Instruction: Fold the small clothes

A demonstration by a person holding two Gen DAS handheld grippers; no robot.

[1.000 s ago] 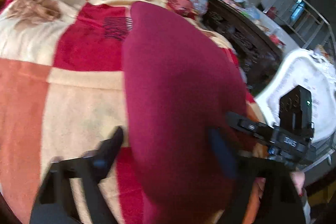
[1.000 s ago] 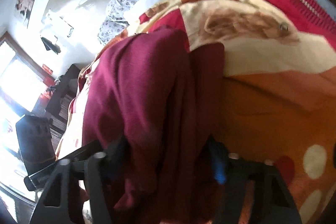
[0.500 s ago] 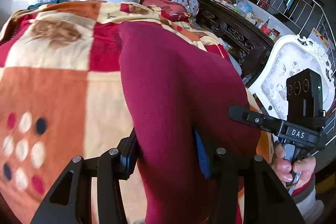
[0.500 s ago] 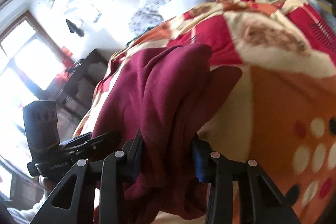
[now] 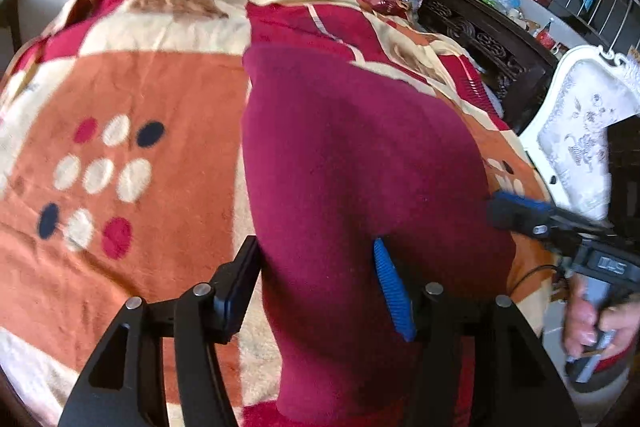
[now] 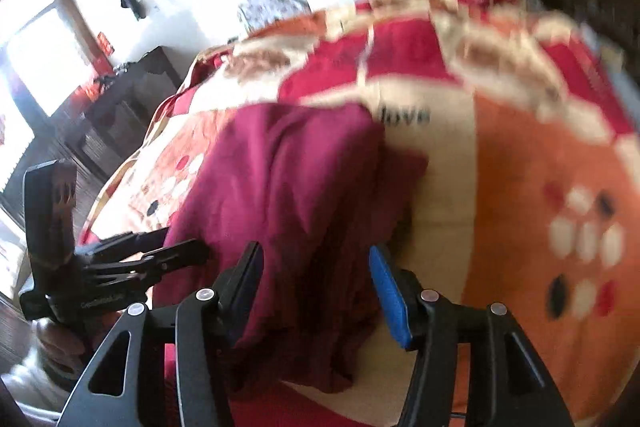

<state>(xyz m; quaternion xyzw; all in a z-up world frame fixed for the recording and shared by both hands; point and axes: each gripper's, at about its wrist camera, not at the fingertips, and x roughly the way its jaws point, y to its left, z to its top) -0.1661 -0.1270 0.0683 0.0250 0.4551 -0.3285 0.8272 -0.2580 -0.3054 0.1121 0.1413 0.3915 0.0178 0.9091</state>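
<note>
Ahead of both claws, a patchwork blanket (image 5: 132,87) in orange, cream and red is covering the bed, serving as the flat surface for folding. Lying on it, and reaching back toward the claws, is a maroon garment (image 5: 352,163), its far part spread on the blanket while its near edge is rising into the fingers.

The left claw (image 5: 316,287) is clenching that near edge, cloth filling the gap between its black pad and its blue pad; the grip looks meant to keep one corner under control. Off to its right, the right claw (image 6: 316,283) is straddling bunched folds of the same garment, but the blue pad looks clear of the cloth, so I cannot tell whether it is gripping. Holding two points of one edge probably lets the person carry it evenly into a fold.
</note>
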